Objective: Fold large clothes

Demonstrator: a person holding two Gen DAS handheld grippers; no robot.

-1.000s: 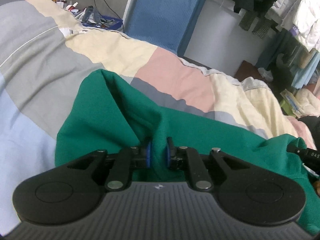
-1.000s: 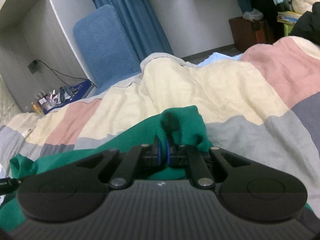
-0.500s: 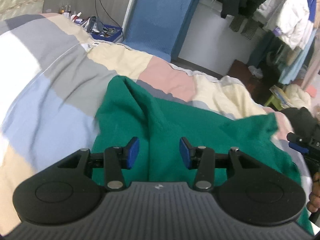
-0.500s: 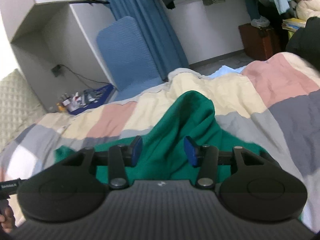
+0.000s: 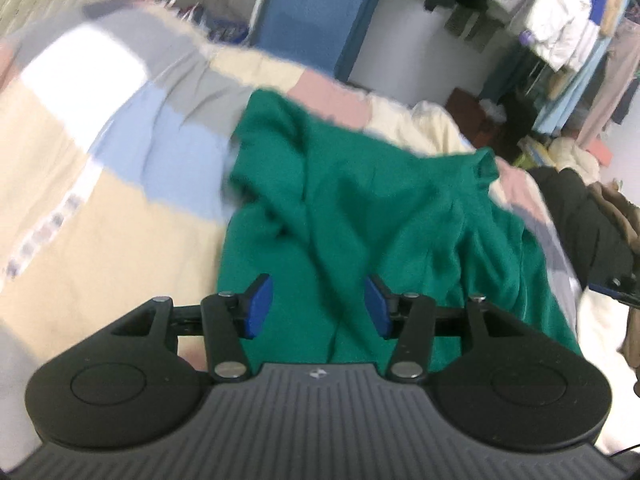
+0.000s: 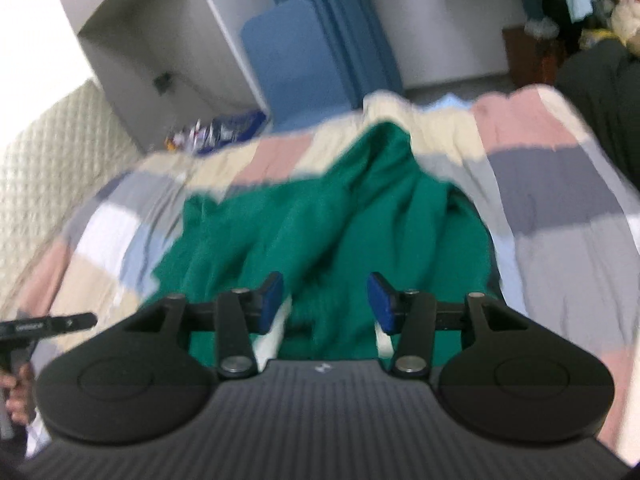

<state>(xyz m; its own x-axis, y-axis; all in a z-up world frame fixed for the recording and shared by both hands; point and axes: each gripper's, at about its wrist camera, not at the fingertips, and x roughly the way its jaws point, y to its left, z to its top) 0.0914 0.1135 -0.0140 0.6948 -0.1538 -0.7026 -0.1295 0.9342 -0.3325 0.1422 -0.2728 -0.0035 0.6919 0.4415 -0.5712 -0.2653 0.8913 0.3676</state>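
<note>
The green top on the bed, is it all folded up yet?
Not yet. The green top lies on the patchwork quilt with one fold laid over, but it is bunched and wrinkled. Nothing is in hand: the left hand-held gripper and right hand-held gripper are both opening, with no cloth pinched between the pads. Still left: smoothing it and folding it smaller.

We see a plain green garment (image 5: 360, 200) on a quilt (image 5: 120, 208) made of big blocks in cream, pink, grey, light blue and white. The gripper pads (image 6: 272, 296) are blue on black fingers. On the far side stands a blue chair (image 6: 296, 64).
</note>
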